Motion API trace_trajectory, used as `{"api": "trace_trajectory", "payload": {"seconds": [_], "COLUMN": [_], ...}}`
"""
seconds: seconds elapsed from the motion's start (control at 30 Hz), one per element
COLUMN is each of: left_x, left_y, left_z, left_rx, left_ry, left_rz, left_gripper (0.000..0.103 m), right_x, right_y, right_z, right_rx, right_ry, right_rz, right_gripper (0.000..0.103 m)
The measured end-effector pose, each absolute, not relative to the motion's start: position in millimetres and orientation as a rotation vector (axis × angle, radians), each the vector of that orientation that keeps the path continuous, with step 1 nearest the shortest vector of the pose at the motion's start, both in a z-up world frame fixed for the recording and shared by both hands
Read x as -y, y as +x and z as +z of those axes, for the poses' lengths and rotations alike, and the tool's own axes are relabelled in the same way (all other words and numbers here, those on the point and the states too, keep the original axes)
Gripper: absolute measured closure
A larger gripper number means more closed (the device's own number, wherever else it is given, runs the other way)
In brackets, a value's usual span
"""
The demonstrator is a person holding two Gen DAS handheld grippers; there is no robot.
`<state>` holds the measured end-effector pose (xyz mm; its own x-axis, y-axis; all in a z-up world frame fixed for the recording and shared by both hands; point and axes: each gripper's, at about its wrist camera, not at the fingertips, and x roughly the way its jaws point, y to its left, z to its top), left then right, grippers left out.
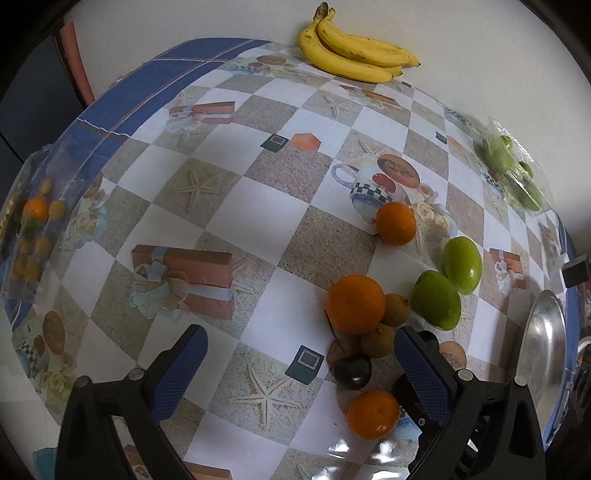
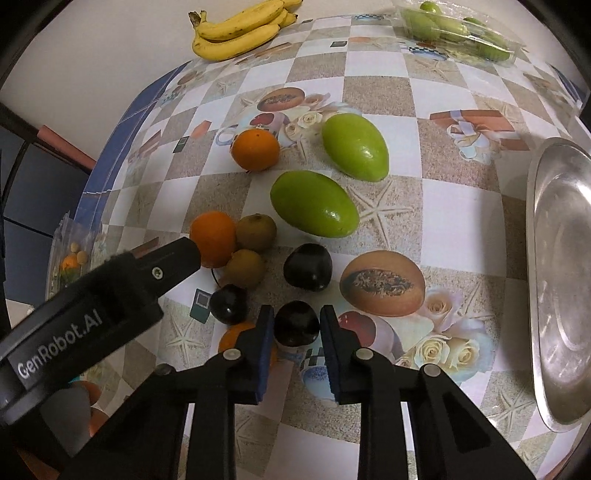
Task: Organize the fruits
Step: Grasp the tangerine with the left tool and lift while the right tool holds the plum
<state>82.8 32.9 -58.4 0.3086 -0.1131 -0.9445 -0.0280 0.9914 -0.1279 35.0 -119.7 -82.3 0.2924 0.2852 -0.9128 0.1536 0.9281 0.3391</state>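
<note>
My right gripper (image 2: 296, 326) is shut on a dark plum (image 2: 296, 324), its blue pads pressing both sides, low over the tablecloth. Two more dark plums (image 2: 308, 266) (image 2: 229, 303) lie just beyond. Past them are two small brown fruits (image 2: 256, 232), an orange (image 2: 213, 238), two green fruits (image 2: 314, 208) and a further orange (image 2: 255, 149). My left gripper (image 1: 299, 332) stands open above the cloth, left of the fruit cluster; nothing is between its fingers. Its right finger (image 1: 421, 373) hides part of the pile beside an orange (image 1: 373, 413).
A steel plate (image 2: 561, 280) lies at the right table edge. Bananas (image 2: 236, 33) rest at the far edge, with a clear pack of green fruit (image 2: 458, 33) at the back right. A plastic bag of small fruits (image 1: 33, 236) sits at the left edge.
</note>
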Motion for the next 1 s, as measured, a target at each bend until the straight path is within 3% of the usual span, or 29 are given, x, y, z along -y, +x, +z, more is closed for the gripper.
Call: {"api": "trace_trajectory", "payload": {"seconds": [0.6,0.8,1.0], "left_x": [-28,-16,0], "left_y": [79,72,60], "left_z": [-53,-58,-66], "left_rx": [-1.258,-1.297,-1.348], "left_ry": [-0.144,-0.119,-0.095], "left_rz": [-0.097,-0.139,-0.211], "left_gripper": [0.002,0.012,0.031], "right_x": [139,169,188], "right_y": [24,12,3], "right_z": [-69,-60,-53], "right_rx": [-1.245,-1.205,-1.17], "right_ry": [0.473,0.539,0.591], "right_rz": [0.073,-0.013,-0.051], "right_gripper": [0.078,0.078,0.078]}}
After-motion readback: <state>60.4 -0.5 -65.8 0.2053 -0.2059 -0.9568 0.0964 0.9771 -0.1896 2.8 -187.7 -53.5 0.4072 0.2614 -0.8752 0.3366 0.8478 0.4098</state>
